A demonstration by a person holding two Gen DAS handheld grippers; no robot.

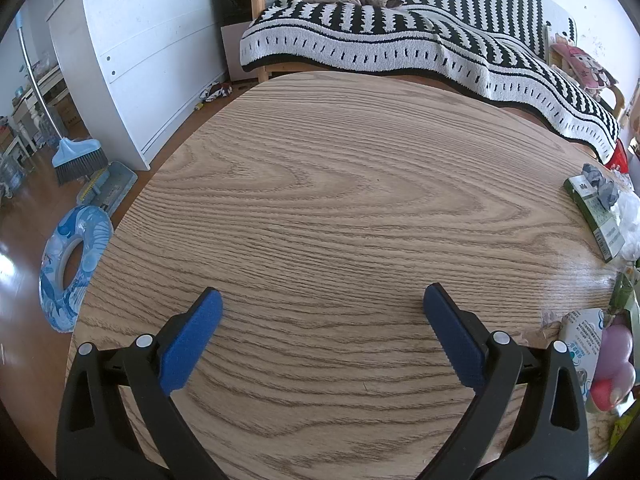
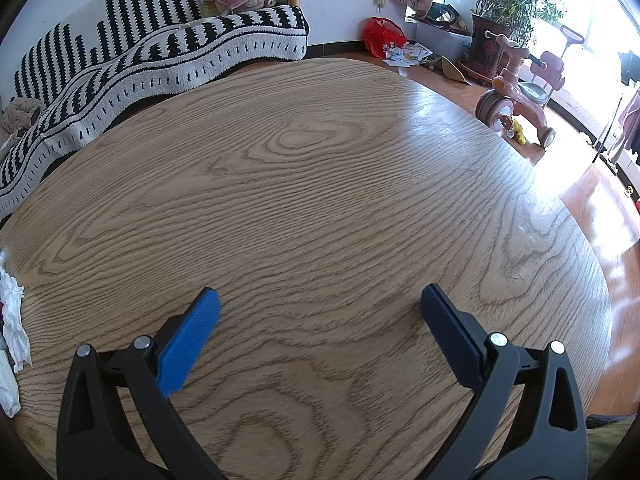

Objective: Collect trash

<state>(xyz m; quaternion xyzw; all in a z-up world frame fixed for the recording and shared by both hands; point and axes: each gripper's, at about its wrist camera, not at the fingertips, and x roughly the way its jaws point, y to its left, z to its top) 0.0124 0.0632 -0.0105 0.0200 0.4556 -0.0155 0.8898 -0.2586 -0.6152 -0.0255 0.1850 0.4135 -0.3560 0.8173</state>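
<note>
Trash lies at the desk edges: green box with grey wad on top, at the left view's right rim; tissue at the right view's left rim. Left gripper and right gripper: jaws wide, empty, over bare wood; risk: a blind reach nudges the wad off the box.

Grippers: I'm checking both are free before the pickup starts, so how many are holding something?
0. The left gripper is open over bare wooden table; the right gripper is open too, over bare wood.
</note>
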